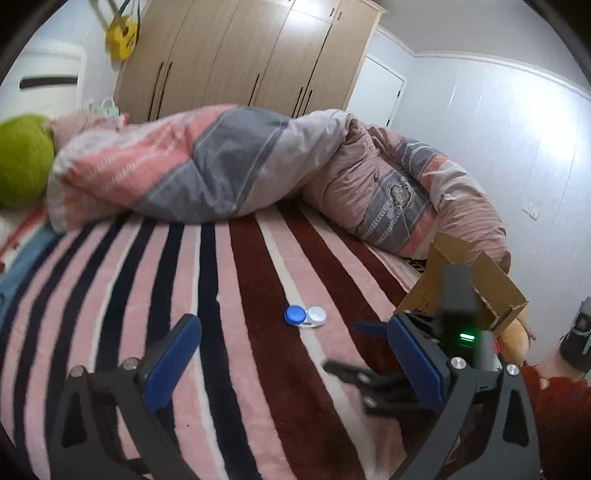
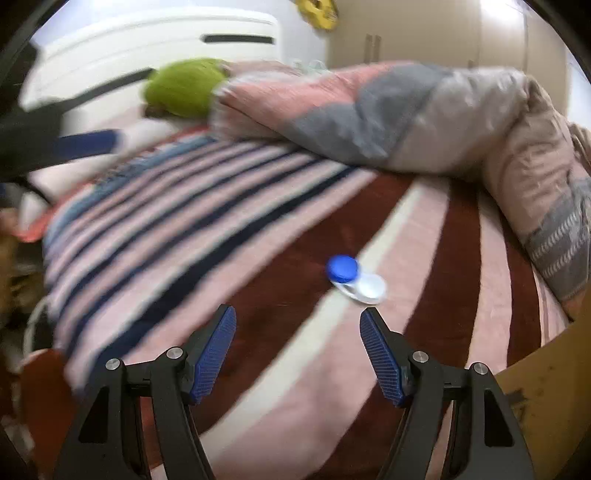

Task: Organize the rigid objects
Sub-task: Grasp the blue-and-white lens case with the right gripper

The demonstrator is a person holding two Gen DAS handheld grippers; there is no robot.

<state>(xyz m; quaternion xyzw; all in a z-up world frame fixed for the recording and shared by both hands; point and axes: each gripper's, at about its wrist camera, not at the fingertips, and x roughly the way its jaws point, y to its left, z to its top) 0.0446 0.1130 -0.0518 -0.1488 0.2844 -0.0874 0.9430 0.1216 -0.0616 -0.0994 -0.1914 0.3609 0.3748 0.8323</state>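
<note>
With both the left gripper [image 1: 291, 354] and right gripper [image 2: 297, 347] held wide open and empty, the small blue-and-white plastic twin-capped case [image 2: 355, 279] could be pushed into the soft striped blanket [image 2: 258, 369] and missed.

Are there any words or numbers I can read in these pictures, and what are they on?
None can be read.
Yellow bag on the wardrobe: dark marks, too blurred.
Cardboard box: dark print on the flap, too small.
Contact lens case: no lettering visible.
</note>
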